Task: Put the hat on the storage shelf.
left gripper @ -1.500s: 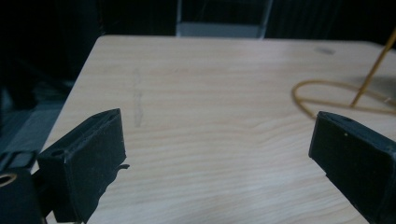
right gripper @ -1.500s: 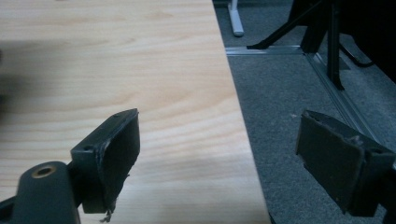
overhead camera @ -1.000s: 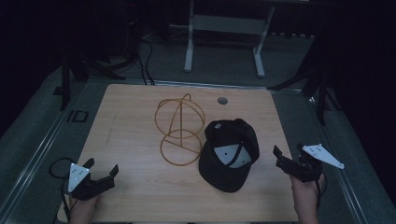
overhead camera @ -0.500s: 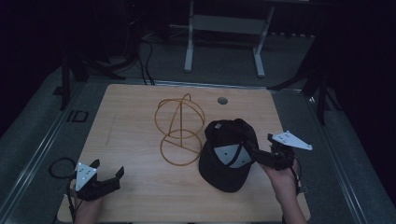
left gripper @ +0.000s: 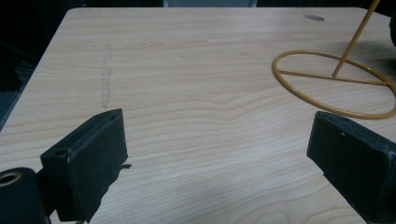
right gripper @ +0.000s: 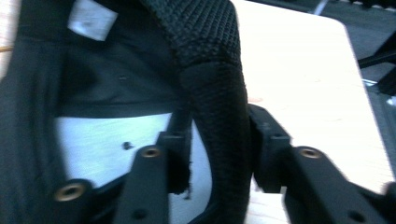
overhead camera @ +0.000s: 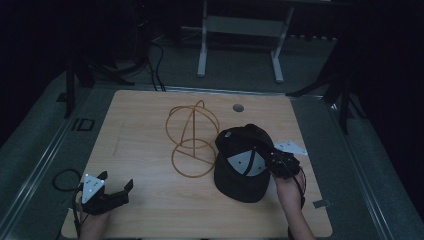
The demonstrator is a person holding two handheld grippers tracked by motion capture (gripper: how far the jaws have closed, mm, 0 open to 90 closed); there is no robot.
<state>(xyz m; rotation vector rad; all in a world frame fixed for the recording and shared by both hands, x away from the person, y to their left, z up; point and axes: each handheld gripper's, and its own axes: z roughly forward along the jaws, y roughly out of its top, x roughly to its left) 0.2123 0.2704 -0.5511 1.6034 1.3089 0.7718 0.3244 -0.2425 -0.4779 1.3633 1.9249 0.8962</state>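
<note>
One black cap (overhead camera: 244, 162) lies right of centre on the worktop (overhead camera: 150, 130), its rim clamped by the right gripper (overhead camera: 274, 162), beside one wire stand (overhead camera: 192, 140); left gripper (overhead camera: 112, 192), released, over bare near-left corner.

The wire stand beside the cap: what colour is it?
Golden yellow wire stand, best seen in the high view.

The left gripper (overhead camera: 116, 191) rests low at the near left corner, its fingers (left gripper: 88, 161) spread wide apart with nothing between them. The right gripper (overhead camera: 274, 161) reaches in from the near right, fingers (right gripper: 175, 154) closed on the cap's (overhead camera: 242, 170) edge.
</note>
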